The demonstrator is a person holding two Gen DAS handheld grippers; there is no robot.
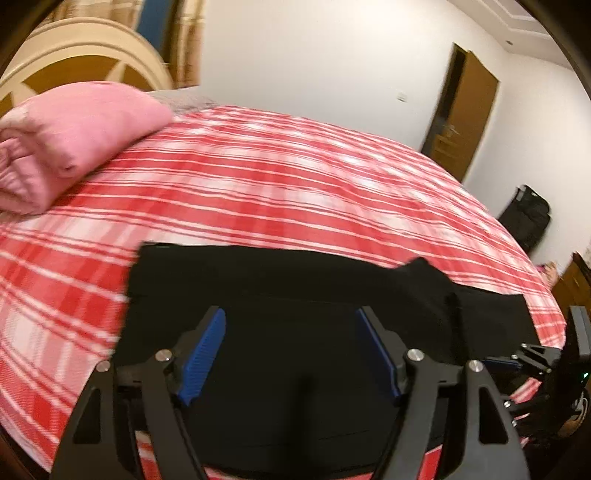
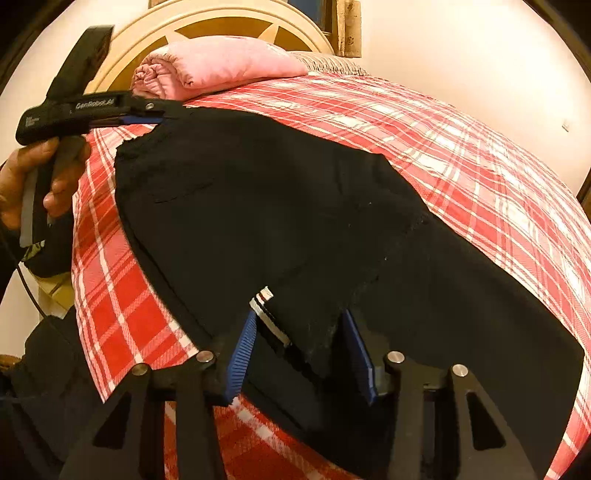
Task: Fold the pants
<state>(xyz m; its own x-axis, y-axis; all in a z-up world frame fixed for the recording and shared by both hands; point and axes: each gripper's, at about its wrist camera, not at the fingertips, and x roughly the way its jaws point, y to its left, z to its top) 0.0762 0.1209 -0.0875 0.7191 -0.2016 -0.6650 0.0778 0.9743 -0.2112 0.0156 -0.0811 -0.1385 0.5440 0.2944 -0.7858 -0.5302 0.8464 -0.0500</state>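
Black pants (image 1: 280, 280) lie on the red plaid bedsheet (image 1: 258, 177), one part folded over another. My left gripper (image 1: 289, 312) hovers open over them, its blue pads (image 1: 207, 354) wide apart with nothing pinched. From the right wrist view, the left gripper (image 2: 162, 117) sits at the far corner of the pants (image 2: 258, 206), held by a hand (image 2: 22, 181). My right gripper (image 2: 299, 315) stands open at the near edge. The folded layer's corner and a white striped label (image 2: 264, 306) lie between its fingers, not clamped. The right gripper (image 1: 517, 360) also shows at the left view's right edge.
A folded pink blanket (image 1: 62, 144) rests near the cream headboard (image 2: 221, 26). A brown door (image 1: 461, 114) and a black bag (image 1: 528, 218) stand by the white wall beyond the bed. The bed's near edge runs just under both grippers.
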